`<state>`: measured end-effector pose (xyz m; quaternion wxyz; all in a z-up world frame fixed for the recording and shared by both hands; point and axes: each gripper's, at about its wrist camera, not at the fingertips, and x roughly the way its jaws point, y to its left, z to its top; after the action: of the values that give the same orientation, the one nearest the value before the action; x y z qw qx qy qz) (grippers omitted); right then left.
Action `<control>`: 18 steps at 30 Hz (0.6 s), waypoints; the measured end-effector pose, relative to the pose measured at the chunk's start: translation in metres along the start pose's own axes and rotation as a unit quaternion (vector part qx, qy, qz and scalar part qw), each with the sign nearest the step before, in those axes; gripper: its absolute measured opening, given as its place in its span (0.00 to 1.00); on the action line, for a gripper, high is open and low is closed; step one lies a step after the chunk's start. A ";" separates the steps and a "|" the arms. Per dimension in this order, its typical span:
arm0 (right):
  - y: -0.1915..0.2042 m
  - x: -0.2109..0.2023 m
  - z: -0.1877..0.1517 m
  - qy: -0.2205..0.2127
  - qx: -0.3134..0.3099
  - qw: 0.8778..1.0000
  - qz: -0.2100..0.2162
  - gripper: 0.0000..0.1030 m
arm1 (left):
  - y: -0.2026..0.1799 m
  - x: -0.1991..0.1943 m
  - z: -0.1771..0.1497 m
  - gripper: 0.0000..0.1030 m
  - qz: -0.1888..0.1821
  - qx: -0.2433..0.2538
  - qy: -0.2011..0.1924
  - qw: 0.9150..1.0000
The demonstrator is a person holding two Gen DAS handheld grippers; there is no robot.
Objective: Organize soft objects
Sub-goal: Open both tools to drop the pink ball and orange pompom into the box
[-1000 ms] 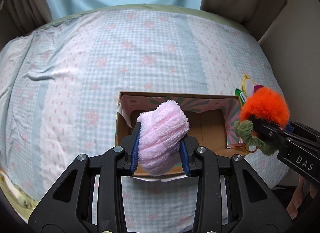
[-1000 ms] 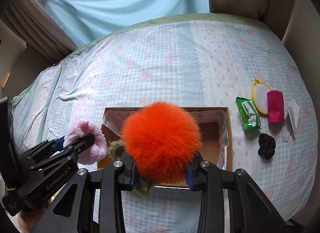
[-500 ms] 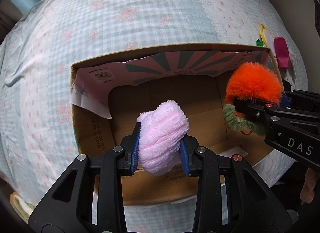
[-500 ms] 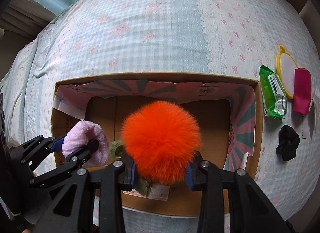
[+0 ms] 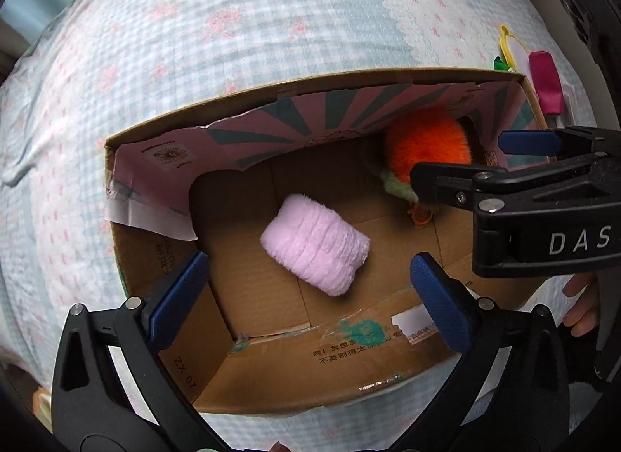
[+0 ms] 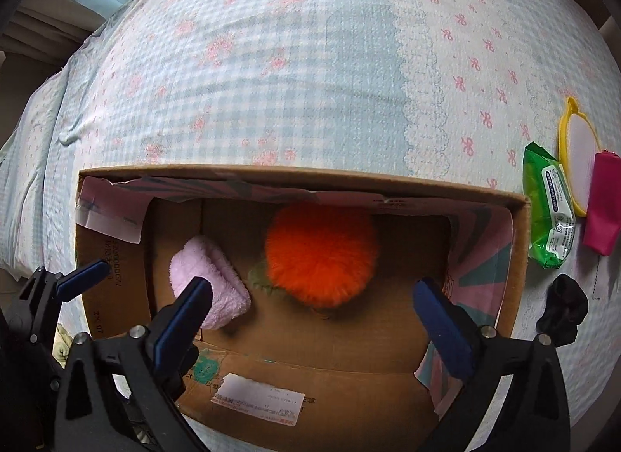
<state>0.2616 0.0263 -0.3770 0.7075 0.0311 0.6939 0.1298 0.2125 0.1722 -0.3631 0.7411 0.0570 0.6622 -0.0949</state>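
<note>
An open cardboard box (image 5: 271, 382) (image 6: 310, 386) lies on the bed. A pink fluffy roll (image 5: 315, 249) (image 6: 209, 289) lies loose on the box floor. An orange pompom with a green part (image 5: 427, 141) (image 6: 322, 254) lies loose in the box to its right. My left gripper (image 5: 306, 296) is open and empty above the pink roll; one of its fingers (image 6: 81, 280) shows in the right wrist view. My right gripper (image 6: 314, 324) is open and empty above the pompom; it shows in the left wrist view (image 5: 493, 159) at the box's right side.
The box sits on a blue and pink checked bedspread (image 6: 310, 63). To the right of the box lie a green wipes pack (image 6: 547, 211), a yellow-rimmed mirror (image 6: 578, 153), a magenta pouch (image 6: 603, 199) (image 5: 547, 83) and a black scrunchie (image 6: 562, 308).
Both grippers have opened over the box. The pink roll and the orange pompom have dropped from the jaws onto the box floor.
</note>
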 end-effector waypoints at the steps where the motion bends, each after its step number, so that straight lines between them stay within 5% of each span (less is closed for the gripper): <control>1: 0.001 -0.001 0.000 0.001 -0.003 1.000 -0.001 1.00 | -0.001 0.000 -0.002 1.00 0.000 0.000 0.001 1.000; 18: 0.018 -0.050 -0.034 -0.030 -0.034 0.999 -0.011 1.00 | -0.011 -0.054 -0.033 1.00 0.004 -0.026 -0.040 0.999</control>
<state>0.2250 0.0273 -0.3258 0.7298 0.0030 0.6681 0.1450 0.1719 0.1719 -0.3127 0.7686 0.0368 0.6340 -0.0773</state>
